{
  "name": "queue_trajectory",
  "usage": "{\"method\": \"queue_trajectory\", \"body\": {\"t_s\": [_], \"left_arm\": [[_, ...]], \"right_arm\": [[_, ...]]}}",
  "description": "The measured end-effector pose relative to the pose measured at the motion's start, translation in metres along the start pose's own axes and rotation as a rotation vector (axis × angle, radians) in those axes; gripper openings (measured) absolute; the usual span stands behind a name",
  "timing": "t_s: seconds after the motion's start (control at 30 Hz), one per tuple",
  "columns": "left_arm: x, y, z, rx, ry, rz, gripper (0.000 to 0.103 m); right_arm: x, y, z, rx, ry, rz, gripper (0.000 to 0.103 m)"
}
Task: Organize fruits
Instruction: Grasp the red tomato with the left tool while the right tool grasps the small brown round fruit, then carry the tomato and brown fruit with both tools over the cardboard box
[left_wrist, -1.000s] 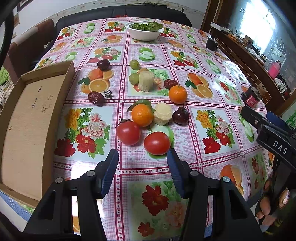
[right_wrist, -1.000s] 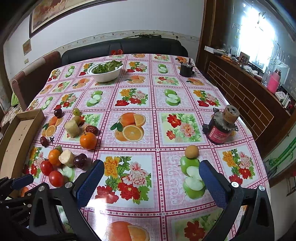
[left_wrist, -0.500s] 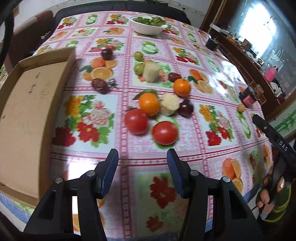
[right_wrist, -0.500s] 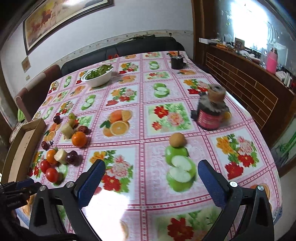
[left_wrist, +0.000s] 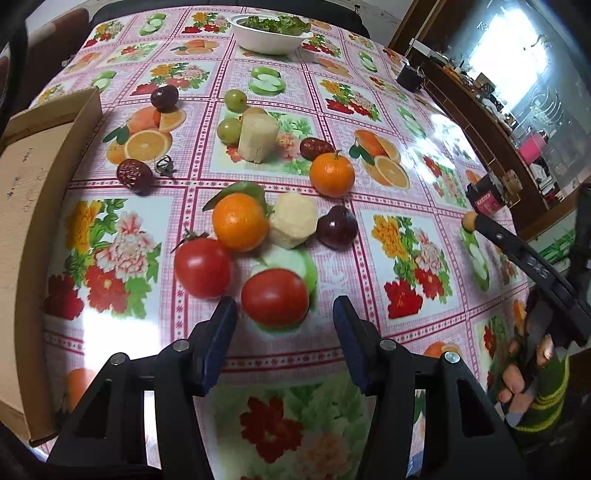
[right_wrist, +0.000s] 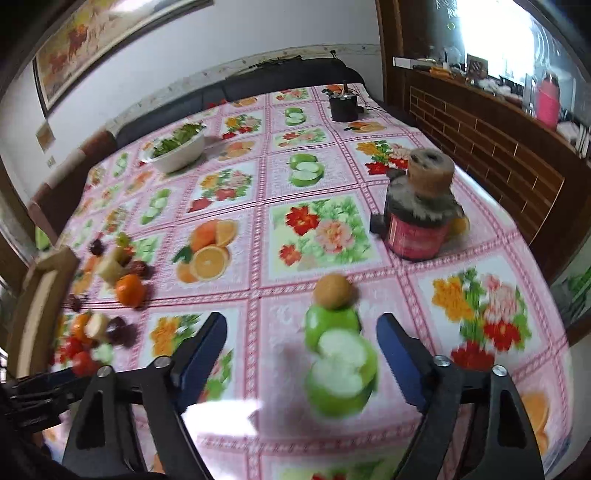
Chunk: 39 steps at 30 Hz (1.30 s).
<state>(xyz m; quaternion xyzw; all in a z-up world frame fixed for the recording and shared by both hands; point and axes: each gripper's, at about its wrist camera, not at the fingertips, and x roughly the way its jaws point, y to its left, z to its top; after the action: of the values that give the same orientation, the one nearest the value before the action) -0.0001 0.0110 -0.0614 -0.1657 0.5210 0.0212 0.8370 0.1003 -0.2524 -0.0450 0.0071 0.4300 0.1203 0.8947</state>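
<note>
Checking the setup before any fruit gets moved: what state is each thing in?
left gripper: open, empty
right gripper: open, empty, jaws just closing
cardboard box: empty as far as visible
white bowl: holds greens
near tomato: loose on table

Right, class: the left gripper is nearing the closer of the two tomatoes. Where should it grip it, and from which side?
Grip the near tomato across its round middle, coming down from the near side, where the open left gripper already lines up with it. Its right flank is free; the other tomato sits close on the left, so that finger needs care.
</note>
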Motion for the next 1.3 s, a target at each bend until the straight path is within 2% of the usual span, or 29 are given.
{"method": "queue_trajectory", "body": {"t_s": [0.1, 0.17, 0.27, 0.3, 0.33, 0.43, 0.47, 0.7, 0.8, 0.87, 1.2, 1.3], "left_arm": [[0.002, -0.001, 0.004, -0.002, -0.006, -0.009, 0.053], [0.003, -0.003, 0.005, 0.003, -0.013, -0.004, 0.053], [0.005, -0.004, 0.006, 0.011, -0.032, 0.006, 0.048], [0.005, -0.004, 0.006, 0.011, -0.039, 0.014, 0.039], [0.006, -0.002, 0.007, 0.011, -0.043, 0.016, 0.032], [0.005, 0.003, 0.008, 0.001, -0.045, -0.011, 0.032], [0.004, 0.002, 0.007, 0.003, -0.045, -0.005, 0.032], [-0.014, -0.004, 0.0, 0.032, -0.076, 0.011, 0.032], [-0.026, -0.004, -0.003, 0.035, -0.103, 0.019, 0.032], [-0.035, -0.002, -0.004, 0.036, -0.124, 0.037, 0.032], [-0.066, 0.022, -0.006, -0.011, -0.231, 0.161, 0.032], [-0.072, 0.035, -0.006, -0.038, -0.245, 0.191, 0.033]], "right_arm": [[0.014, 0.003, 0.011, -0.027, -0.019, -0.026, 0.078], [0.024, 0.004, 0.015, -0.044, 0.003, -0.037, 0.075], [0.039, 0.003, 0.019, -0.053, 0.039, -0.038, 0.057], [0.044, 0.002, 0.019, -0.051, 0.065, -0.034, 0.048], [0.047, 0.001, 0.018, -0.046, 0.078, -0.026, 0.044], [0.049, -0.001, 0.017, -0.041, 0.085, -0.01, 0.034], [0.049, -0.002, 0.017, -0.038, 0.087, 0.003, 0.026], [0.03, -0.003, 0.012, -0.009, 0.062, 0.053, 0.026], [0.017, 0.003, 0.006, 0.006, 0.049, 0.116, 0.026], [0.01, 0.009, 0.004, 0.002, 0.043, 0.126, 0.026], [-0.014, 0.067, -0.008, -0.017, 0.044, 0.363, 0.026], [-0.019, 0.088, -0.008, -0.049, 0.043, 0.397, 0.026]]}}
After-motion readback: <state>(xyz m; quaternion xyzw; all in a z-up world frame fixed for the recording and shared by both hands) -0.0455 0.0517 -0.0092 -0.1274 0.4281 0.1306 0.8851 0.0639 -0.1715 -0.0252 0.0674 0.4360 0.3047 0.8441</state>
